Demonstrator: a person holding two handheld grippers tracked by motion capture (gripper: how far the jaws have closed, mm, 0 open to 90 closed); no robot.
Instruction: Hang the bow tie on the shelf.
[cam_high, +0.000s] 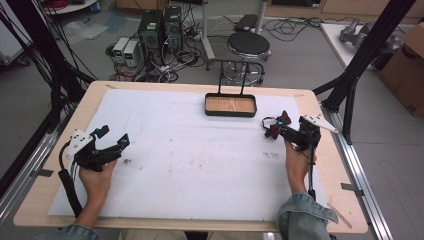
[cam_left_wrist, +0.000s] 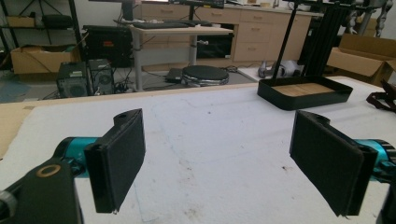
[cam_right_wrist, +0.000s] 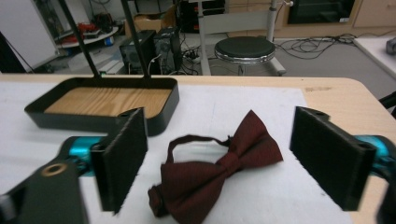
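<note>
The right gripper (cam_right_wrist: 217, 158) is standing with its jaws wide apart, and a dark red bow tie (cam_right_wrist: 219, 170) is lying flat on the white mat (cam_right_wrist: 243, 100) in the gap between them, neither pad pressing on it. The tie's thin strap (cam_right_wrist: 196, 140) is looping out just ahead of the knot, away from the gripper. Beyond the tie and off toward this gripper's left jaw, a black tray (cam_right_wrist: 100, 109) with a wooden floor is sitting on the mat, its two thin black uprights rising from the far rim. In the high view, the right gripper (cam_high: 280, 125) is hovering at the tie (cam_high: 276, 127), with the tray (cam_high: 230, 105) a little ahead of it. Well apart on the other side, the left gripper (cam_left_wrist: 217, 158) is also holding its jaws wide apart over bare, lightly stained mat, nothing between them, with the tray (cam_left_wrist: 303, 93) far ahead toward its right jaw.
</note>
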